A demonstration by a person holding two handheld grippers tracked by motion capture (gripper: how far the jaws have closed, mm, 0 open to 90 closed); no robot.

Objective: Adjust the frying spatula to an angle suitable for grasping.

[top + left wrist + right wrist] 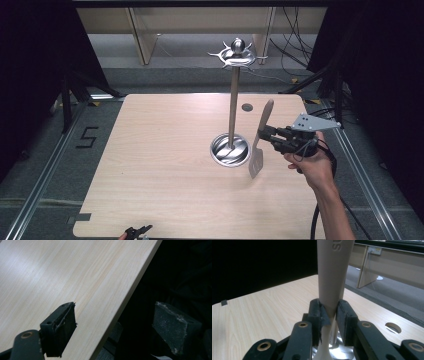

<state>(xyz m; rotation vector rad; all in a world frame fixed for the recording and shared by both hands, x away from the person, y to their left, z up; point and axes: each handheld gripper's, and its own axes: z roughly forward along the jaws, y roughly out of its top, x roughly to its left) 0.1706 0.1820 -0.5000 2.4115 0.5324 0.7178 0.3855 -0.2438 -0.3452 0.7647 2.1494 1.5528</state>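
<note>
My right gripper [263,134] is shut on a spatula [267,114] with a beige handle and a slotted blade, holding it nearly upright, blade down, above the wooden table [160,150]. It hangs just right of a metal utensil stand [233,105], whose round base [230,149] sits mid-table and whose hook ring [238,56] tops the pole. In the right gripper view my right gripper [329,308] has its pads pressed on the narrow part of the spatula handle [333,270]. My left gripper [136,232] [117,325] stands open with nothing in it at the table's near edge [110,315].
A round hole [247,107] [393,327] is cut in the table behind the stand. Wooden furniture [145,40] and loose cables [292,55] lie beyond the far edge. Dark curtains flank both sides. A "5" is marked on the floor [86,137] at the left.
</note>
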